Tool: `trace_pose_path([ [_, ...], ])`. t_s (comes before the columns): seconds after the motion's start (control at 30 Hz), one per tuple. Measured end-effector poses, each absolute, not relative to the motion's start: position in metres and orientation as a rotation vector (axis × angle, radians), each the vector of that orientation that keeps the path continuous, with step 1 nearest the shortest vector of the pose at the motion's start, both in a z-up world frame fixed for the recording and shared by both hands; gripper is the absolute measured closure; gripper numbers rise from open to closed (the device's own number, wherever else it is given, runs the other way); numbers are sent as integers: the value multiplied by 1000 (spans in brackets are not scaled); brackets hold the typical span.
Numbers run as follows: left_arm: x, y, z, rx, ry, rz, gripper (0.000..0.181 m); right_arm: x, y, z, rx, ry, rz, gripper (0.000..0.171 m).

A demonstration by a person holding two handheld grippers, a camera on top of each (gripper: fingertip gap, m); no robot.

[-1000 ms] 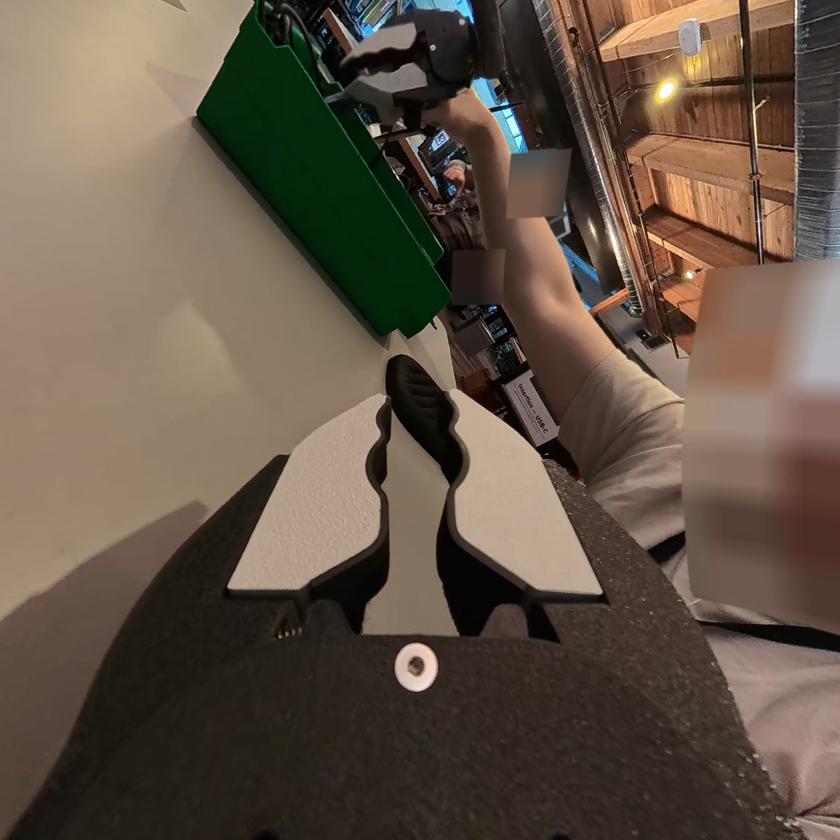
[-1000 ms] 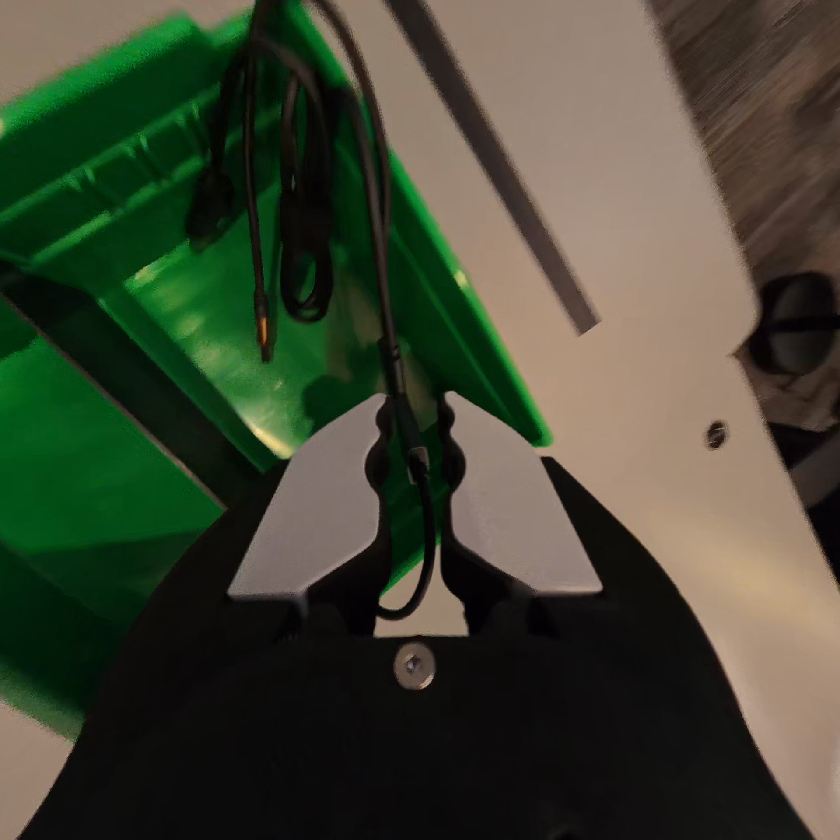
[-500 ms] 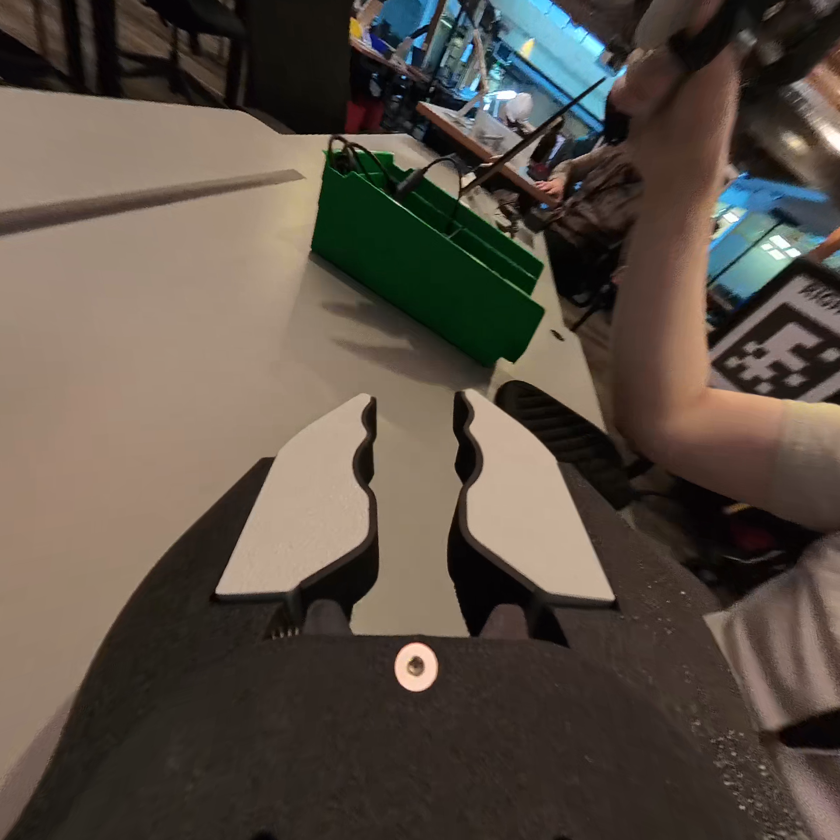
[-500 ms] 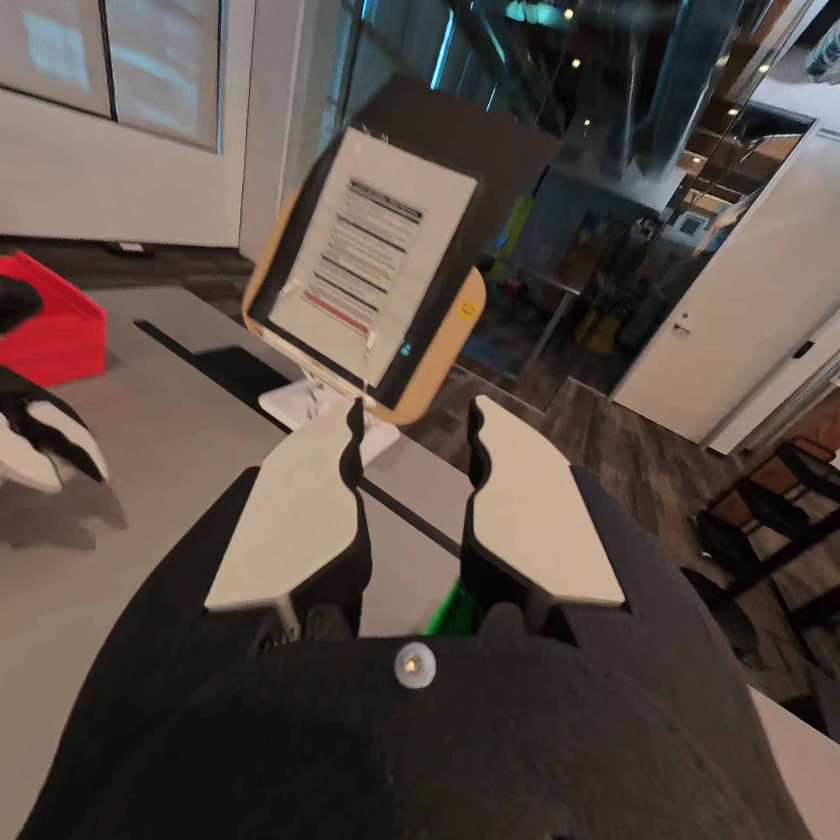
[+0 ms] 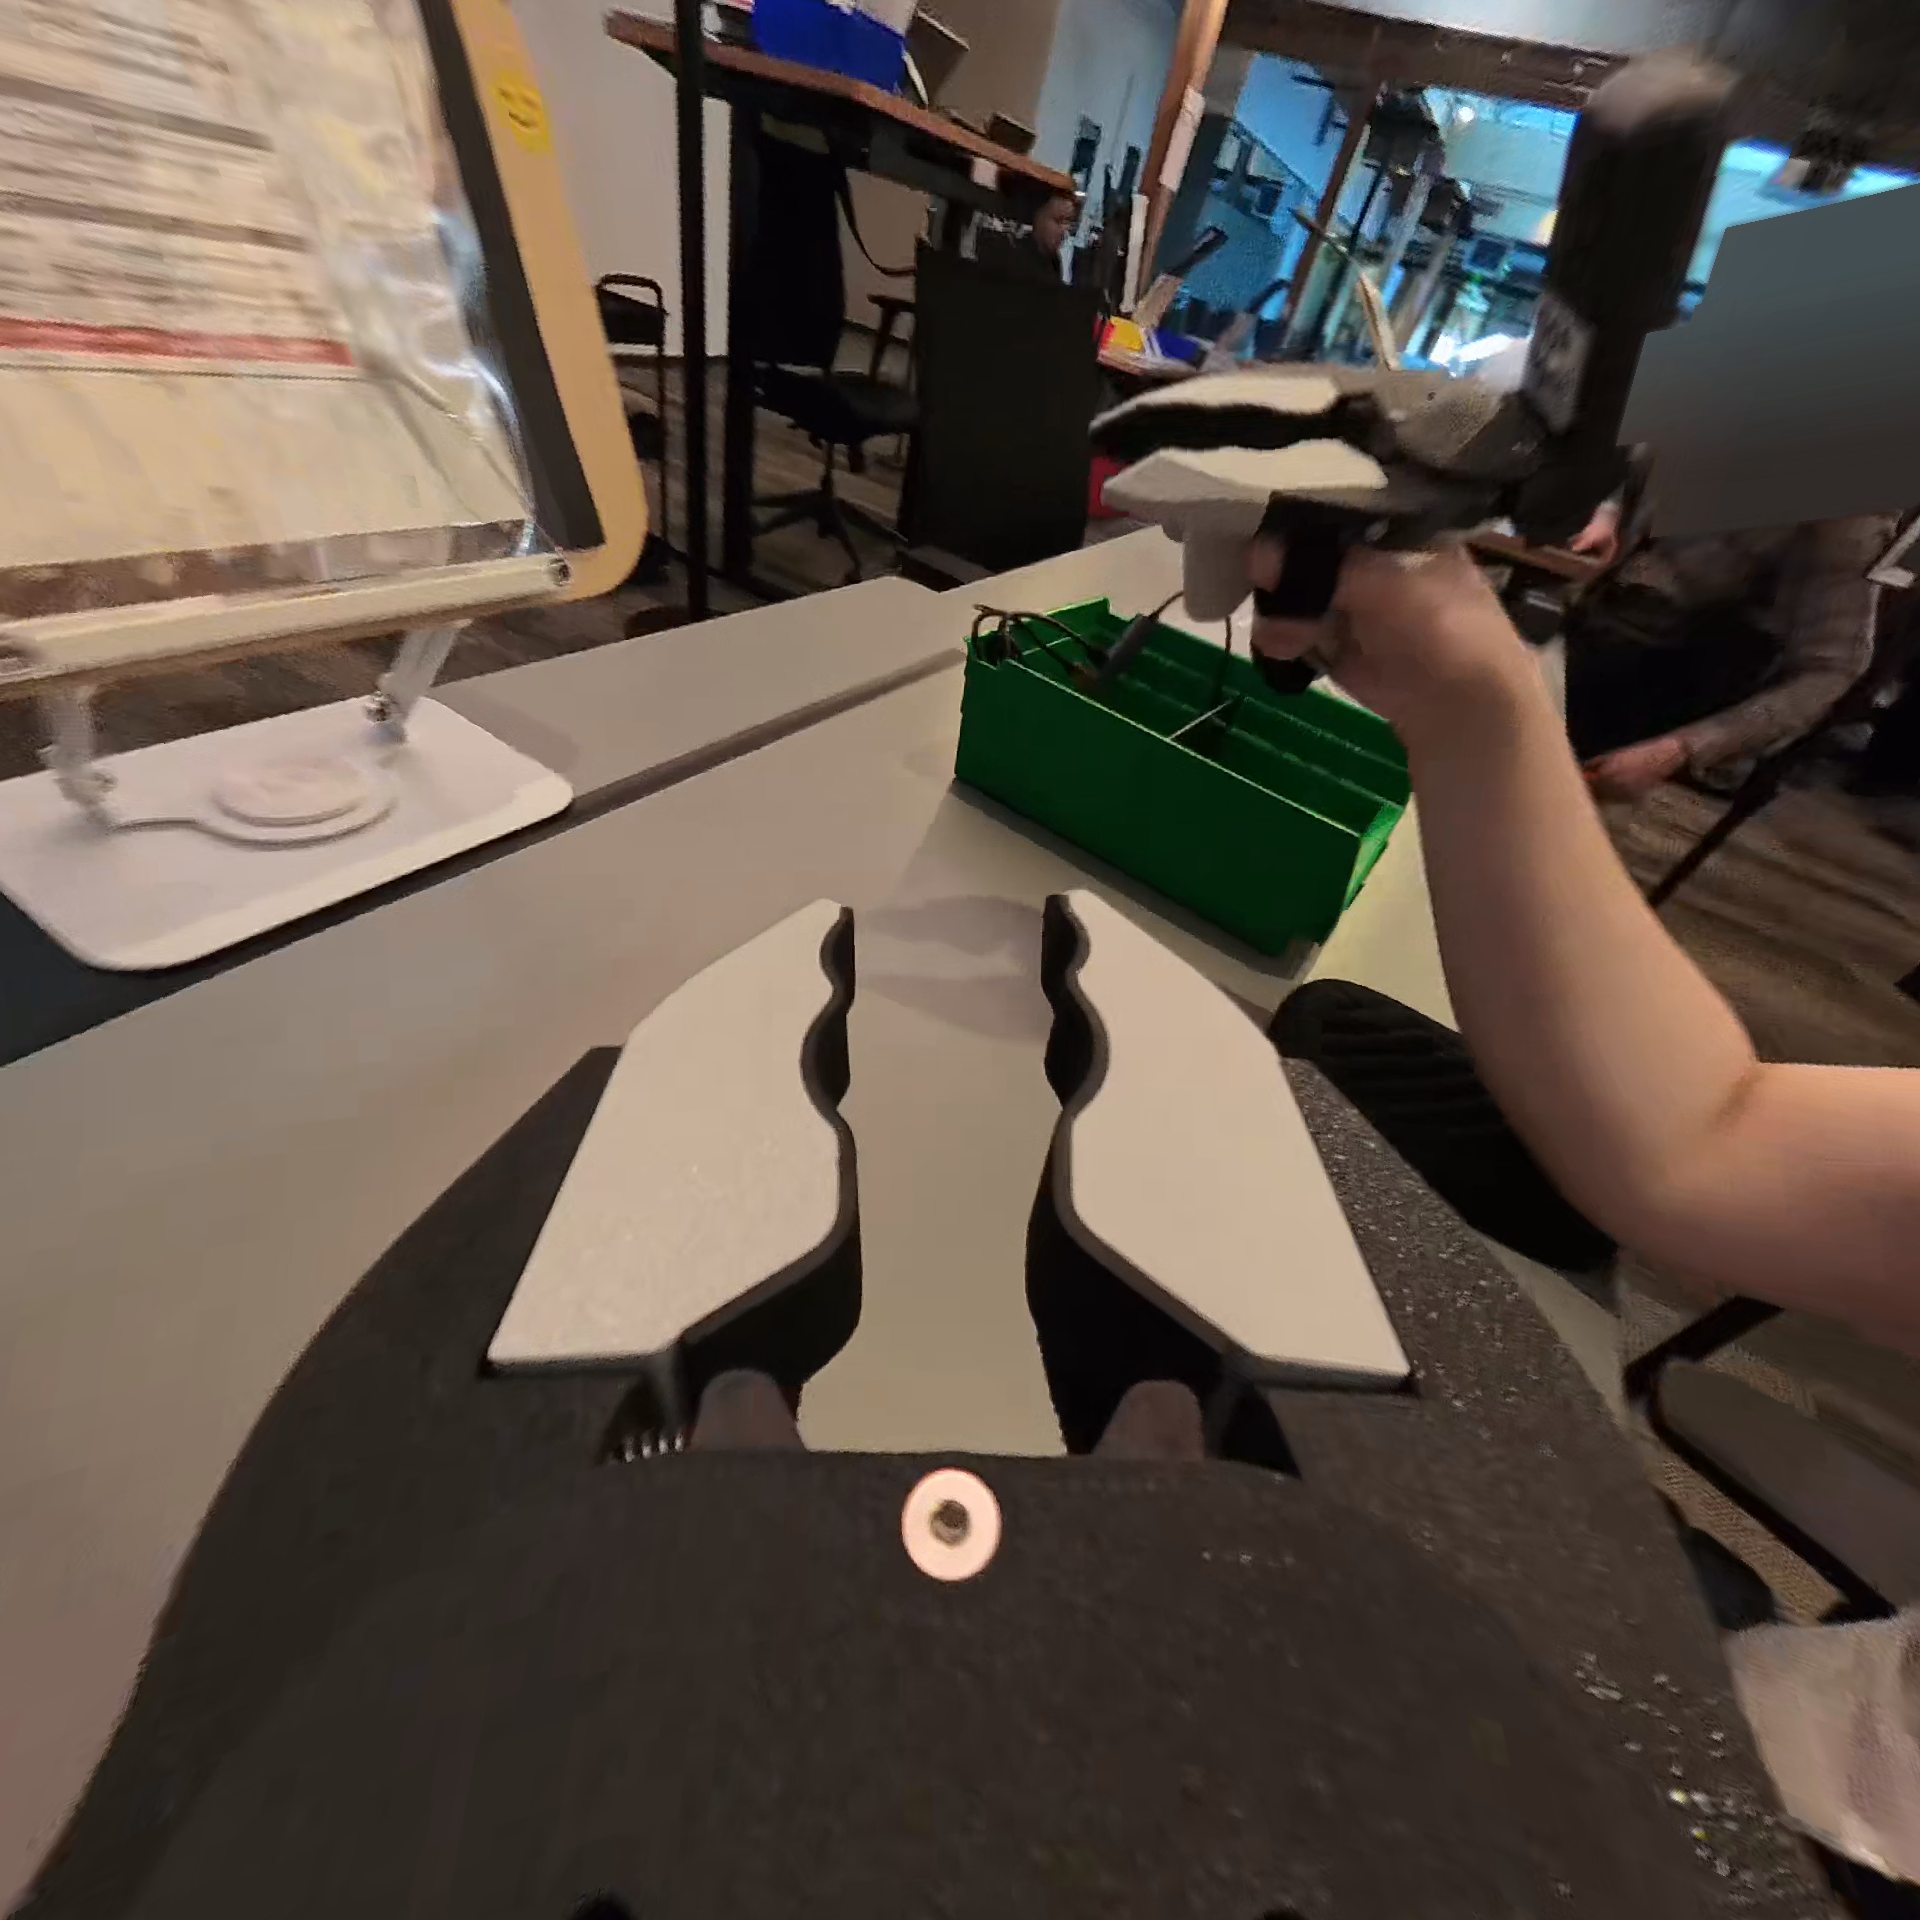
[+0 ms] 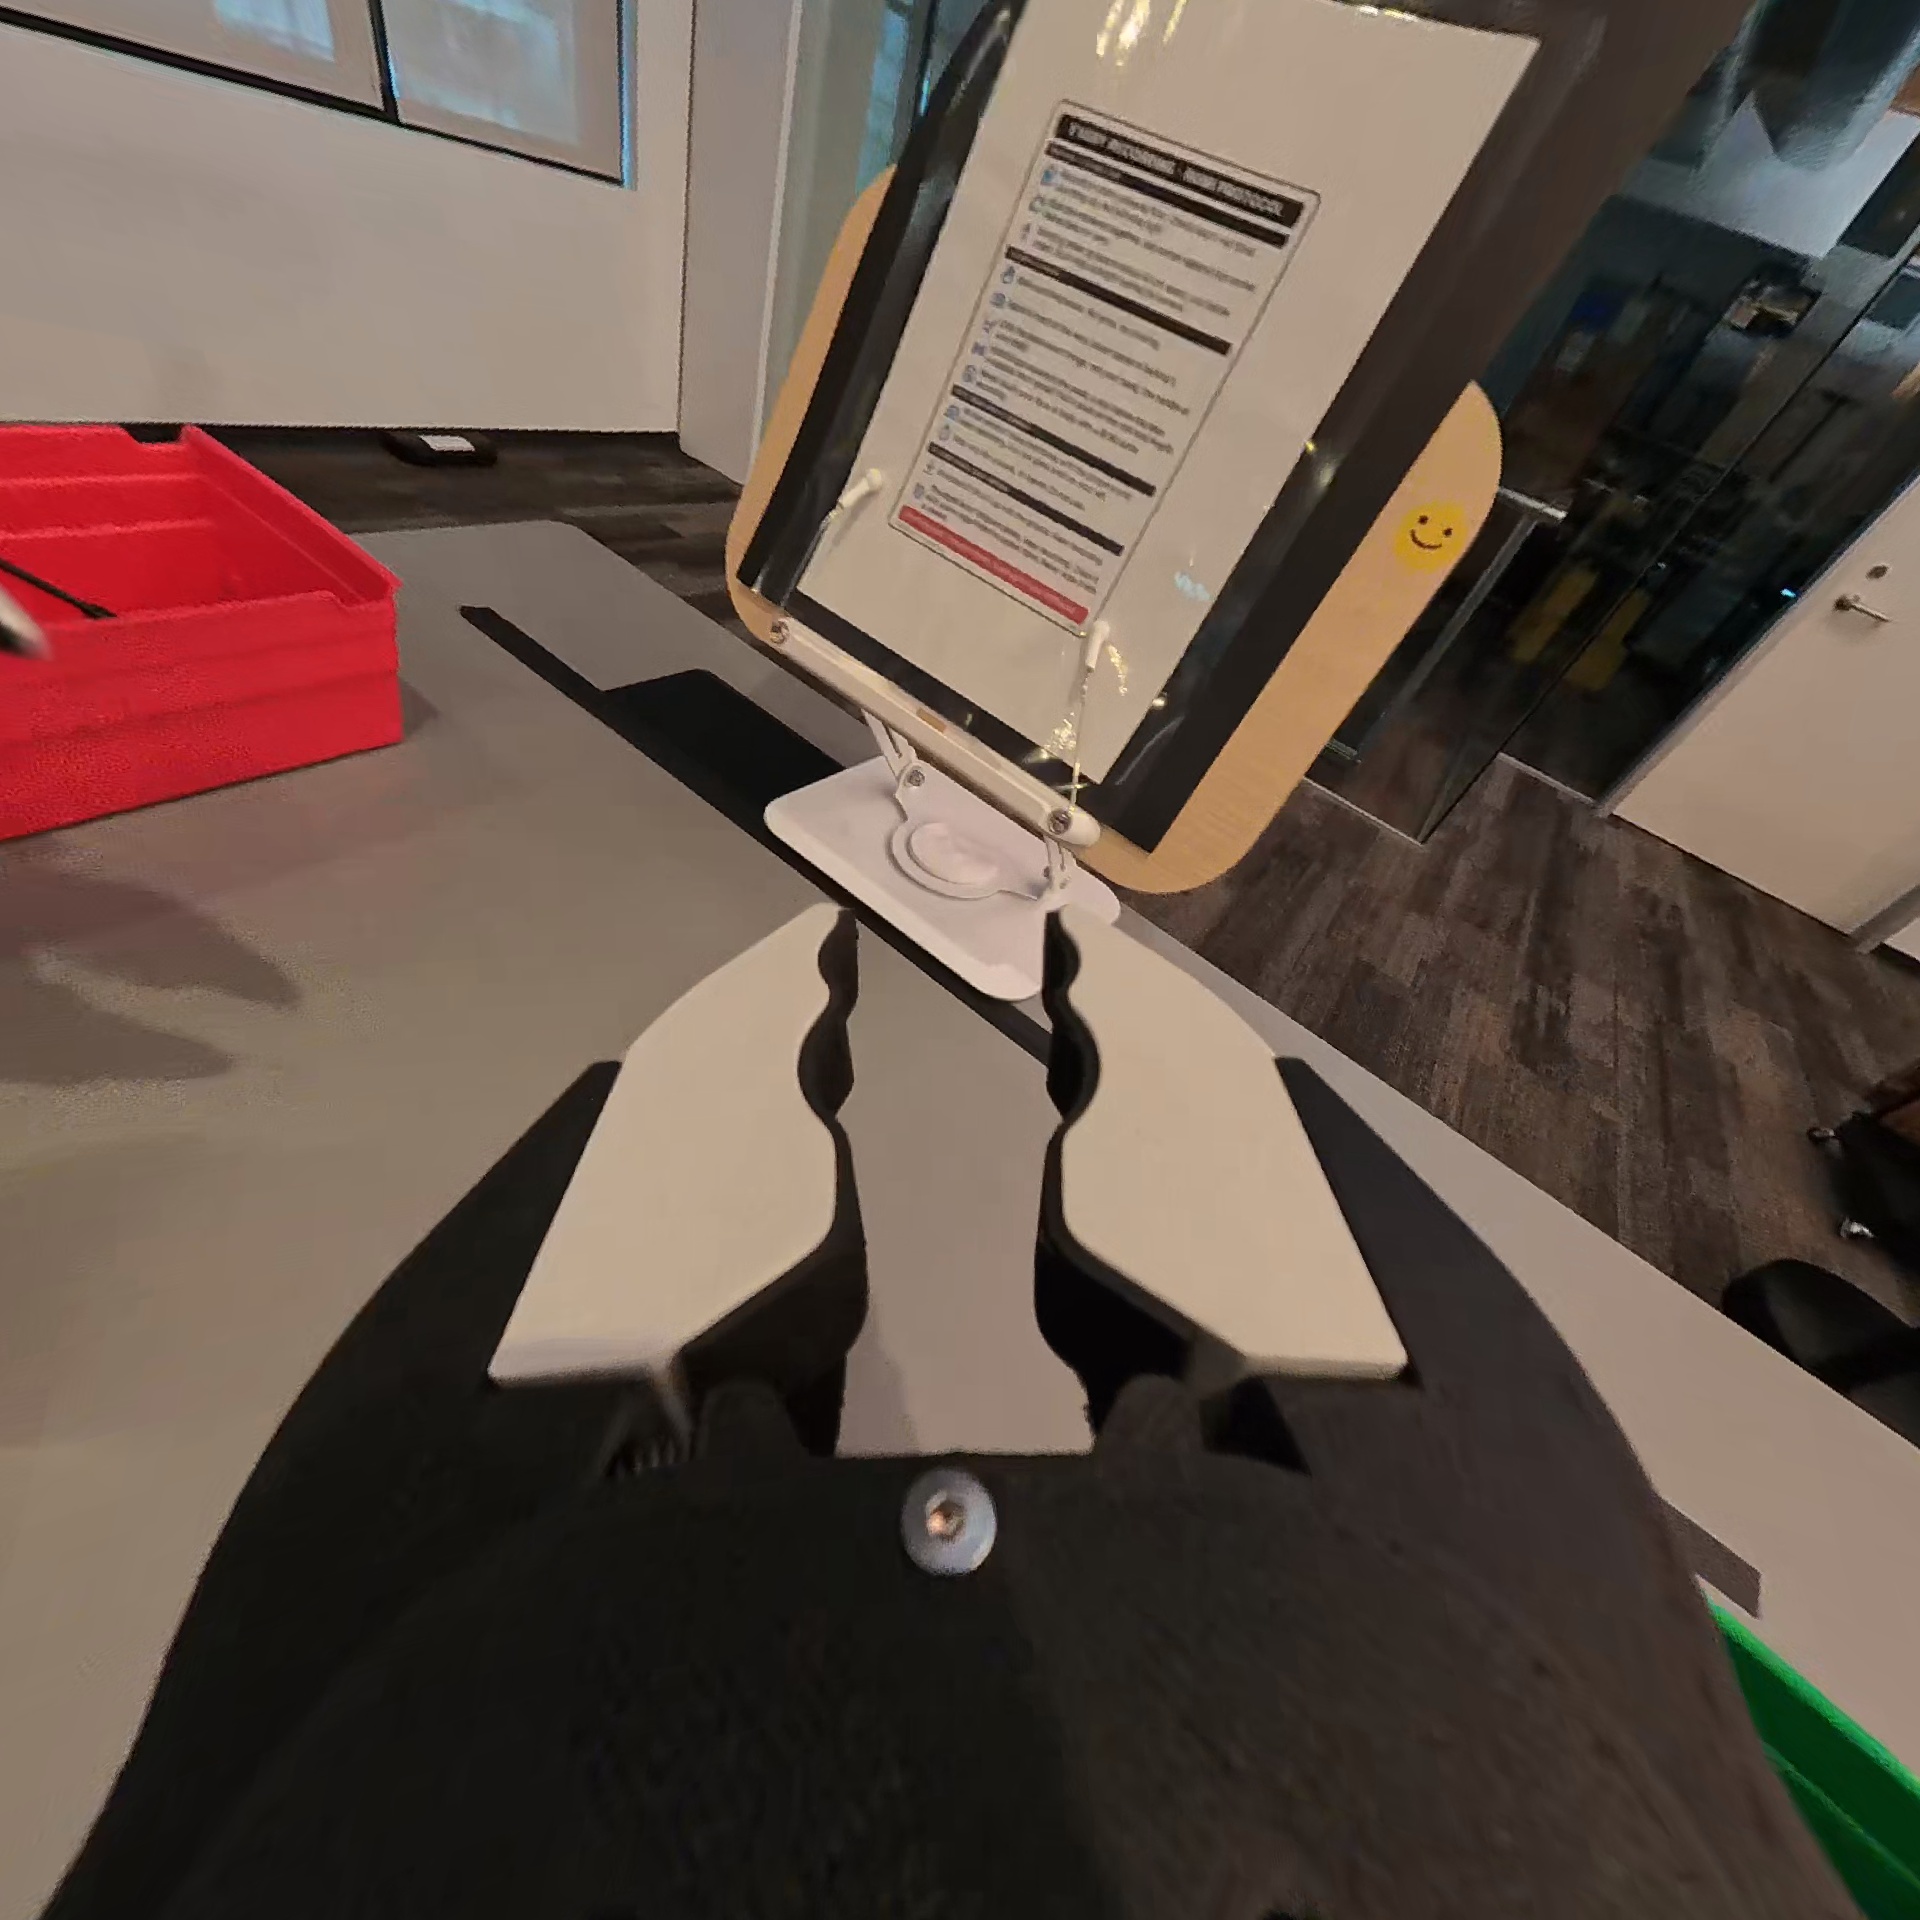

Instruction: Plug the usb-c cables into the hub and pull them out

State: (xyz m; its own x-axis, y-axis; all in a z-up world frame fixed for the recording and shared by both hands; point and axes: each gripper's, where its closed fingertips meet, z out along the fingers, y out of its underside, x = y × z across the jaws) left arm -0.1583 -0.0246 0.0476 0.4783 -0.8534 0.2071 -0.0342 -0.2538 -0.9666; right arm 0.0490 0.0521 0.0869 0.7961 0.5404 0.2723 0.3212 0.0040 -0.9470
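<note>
A green bin (image 5: 1164, 790) stands on the grey table (image 5: 312, 1091) and holds several black USB-C cables (image 5: 1049, 636). No hub is in view. My left gripper (image 5: 951, 914) is open and empty, low over the table, short of the bin. My right gripper (image 5: 1226, 447) hovers above the bin, held by a hand (image 5: 1392, 634). In the right wrist view, the right gripper (image 6: 951, 925) is open and empty, and a corner of the green bin (image 6: 1839, 1766) shows at the lower right.
A document stand (image 6: 1122, 436) with a white base (image 6: 935, 862) stands at the far table edge, and it also shows in the left wrist view (image 5: 260, 312). A red bin (image 6: 177, 644) sits at the left. A black chair (image 5: 1392, 1060) is beside the table. The grippers' ends are close to 25 cm from one another.
The right gripper had a cable between its fingers over the green bin; it has risen, empty, and now faces the document stand. The left gripper swung level toward the bin and opened wider.
</note>
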Motion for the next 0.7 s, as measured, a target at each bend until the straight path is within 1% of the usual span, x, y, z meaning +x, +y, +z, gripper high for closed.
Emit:
trace_pose_path([
  [0.07, -199, -37, 56, -1688, 728, -884, 149, 56, 53, 85, -1602, -696, 194, 136],
  [0.17, -296, -30, 49, -1860, 617, -560, 149, 67, 54, 88, -1594, -672, 205, 137],
  [0.27, -404, -17, 32, -2040, 477, -191, 148, 77, 56, 91, -1592, -644, 187, 137],
  [0.37, -473, -6, 5, -2225, 388, -7, 148, 78, 58, 92, -1590, -640, 191, 137],
  [0.5, -511, 10, -25, -2350, 315, 106, 148, 76, 58, 88, -1604, -667, 153, 137],
  [0.6, -518, 13, -46, -2446, 335, 166, 148, 75, 56, 86, -1606, -694, 117, 137],
  [0.7, -527, 14, -61, -2522, 360, 283, 153, 76, 56, 86, -1606, -697, 113, 137],
])
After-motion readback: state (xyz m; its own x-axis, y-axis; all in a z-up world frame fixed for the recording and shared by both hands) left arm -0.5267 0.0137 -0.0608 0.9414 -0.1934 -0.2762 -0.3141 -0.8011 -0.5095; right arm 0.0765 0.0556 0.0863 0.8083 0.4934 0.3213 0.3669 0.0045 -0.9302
